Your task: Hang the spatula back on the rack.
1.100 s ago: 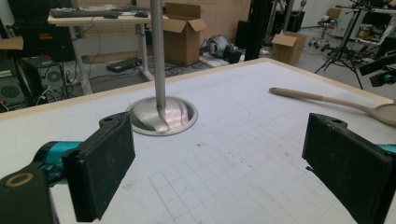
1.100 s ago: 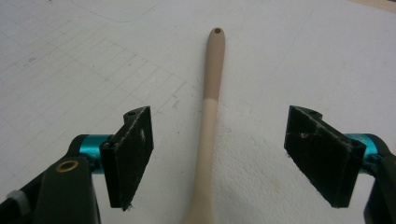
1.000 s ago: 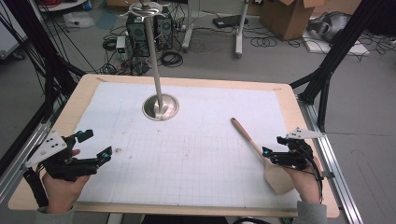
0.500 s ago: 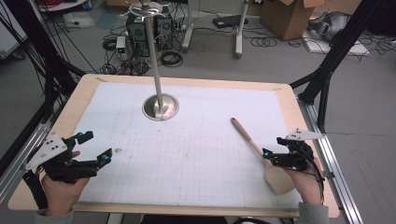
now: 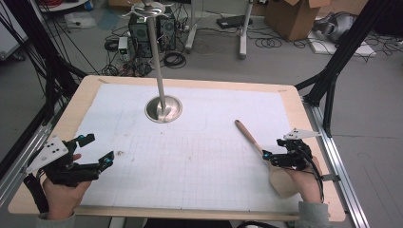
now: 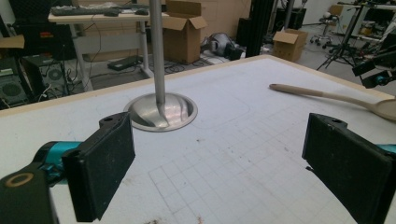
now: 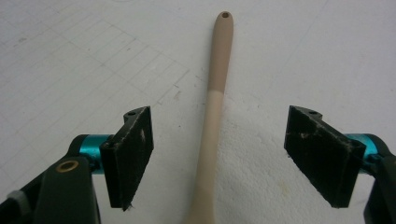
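I can read no writing or brand on anything here; the white mat [image 5: 190, 142] on my table [image 5: 294, 102] carries only a faint printed grid. My right gripper [image 7: 217, 154] hangs over the wooden spoon [image 7: 212, 116], its jaws spread wide with the handle running up between them, and neither pad touches the wood. From above, the spoon lies flat near the mat's right edge, its handle pointing away from me toward the table's middle and its bowl tucked under my right hand [image 5: 309, 183]. My left gripper [image 5: 88, 152] rests at the near left corner, jaws wide apart and holding nothing, well apart from the metal stand [image 5: 164, 108].
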`<state>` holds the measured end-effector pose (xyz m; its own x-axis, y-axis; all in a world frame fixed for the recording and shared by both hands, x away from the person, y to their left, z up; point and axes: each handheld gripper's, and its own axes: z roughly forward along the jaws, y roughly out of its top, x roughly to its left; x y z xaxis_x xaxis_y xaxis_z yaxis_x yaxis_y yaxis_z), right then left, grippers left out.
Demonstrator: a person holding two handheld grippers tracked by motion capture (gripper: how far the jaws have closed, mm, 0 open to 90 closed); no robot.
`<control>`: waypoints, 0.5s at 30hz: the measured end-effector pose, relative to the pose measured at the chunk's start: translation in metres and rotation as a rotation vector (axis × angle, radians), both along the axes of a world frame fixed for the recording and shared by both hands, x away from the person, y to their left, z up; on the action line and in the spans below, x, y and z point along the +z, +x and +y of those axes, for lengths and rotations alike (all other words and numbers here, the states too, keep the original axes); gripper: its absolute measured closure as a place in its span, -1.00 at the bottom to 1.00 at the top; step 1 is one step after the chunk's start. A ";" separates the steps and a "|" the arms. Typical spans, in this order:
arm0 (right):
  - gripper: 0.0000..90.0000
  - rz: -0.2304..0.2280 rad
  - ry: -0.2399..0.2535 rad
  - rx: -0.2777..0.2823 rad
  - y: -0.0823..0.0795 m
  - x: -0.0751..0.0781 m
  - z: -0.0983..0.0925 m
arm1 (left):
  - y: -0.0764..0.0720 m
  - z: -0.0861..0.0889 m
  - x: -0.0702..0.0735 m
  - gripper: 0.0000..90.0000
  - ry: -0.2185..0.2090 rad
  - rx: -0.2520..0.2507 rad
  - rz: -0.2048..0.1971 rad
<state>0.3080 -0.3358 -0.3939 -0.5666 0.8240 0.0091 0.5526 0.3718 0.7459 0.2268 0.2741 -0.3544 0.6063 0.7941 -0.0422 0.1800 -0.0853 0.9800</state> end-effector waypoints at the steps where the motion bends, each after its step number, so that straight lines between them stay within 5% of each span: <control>1: -0.49 0.000 0.000 0.000 0.000 0.000 0.000 | 0.000 0.000 0.000 -0.78 0.001 0.001 0.001; 15: -0.49 0.042 -0.031 -0.009 0.007 -0.007 0.004 | 0.003 -0.004 -0.003 -0.78 0.009 -0.010 0.014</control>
<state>0.3151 -0.3322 -0.4008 -0.5585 0.8295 0.0071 0.5868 0.3890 0.7102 0.2297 0.2705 -0.3570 0.6133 0.7887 -0.0432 0.1924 -0.0962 0.9766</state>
